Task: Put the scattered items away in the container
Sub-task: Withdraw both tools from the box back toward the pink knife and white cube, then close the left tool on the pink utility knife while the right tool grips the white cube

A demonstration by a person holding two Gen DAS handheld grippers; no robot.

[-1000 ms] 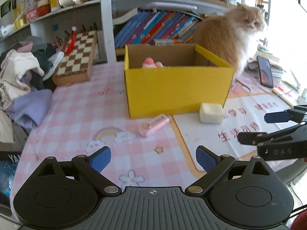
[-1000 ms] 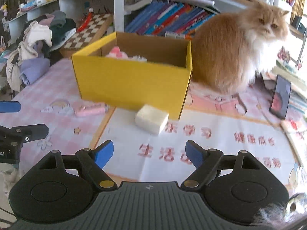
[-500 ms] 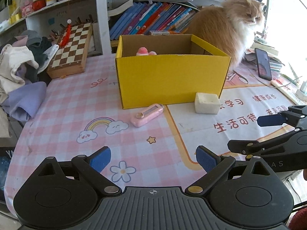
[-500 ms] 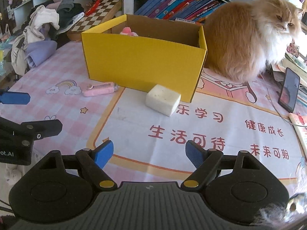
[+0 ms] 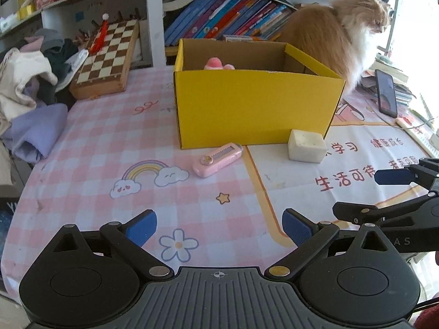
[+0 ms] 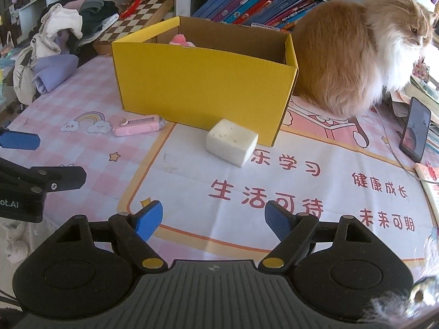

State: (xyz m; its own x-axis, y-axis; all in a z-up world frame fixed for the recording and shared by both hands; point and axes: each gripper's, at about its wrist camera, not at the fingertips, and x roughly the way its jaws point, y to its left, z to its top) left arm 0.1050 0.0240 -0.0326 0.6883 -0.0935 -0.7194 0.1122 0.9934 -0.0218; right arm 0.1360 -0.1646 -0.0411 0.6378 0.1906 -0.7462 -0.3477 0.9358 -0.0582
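Pink item (image 5: pixel 216 63) pokes above yellow box (image 5: pixel 252 109) wall, mostly hidden

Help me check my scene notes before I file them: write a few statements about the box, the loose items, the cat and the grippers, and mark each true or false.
1. The pink utility knife lies on the tablecloth in front of the yellow cardboard box. True.
2. The white block is inside the box. False: it sits on the tablecloth by the box's front corner.
3. A pink item already shows inside the box. True.
4. The left gripper is shut on the utility knife. False: its jaws stand open and empty.
5. The orange and white cat sits inside the box. False: it sits on the table beside it.
6. The right gripper holds nothing. True.
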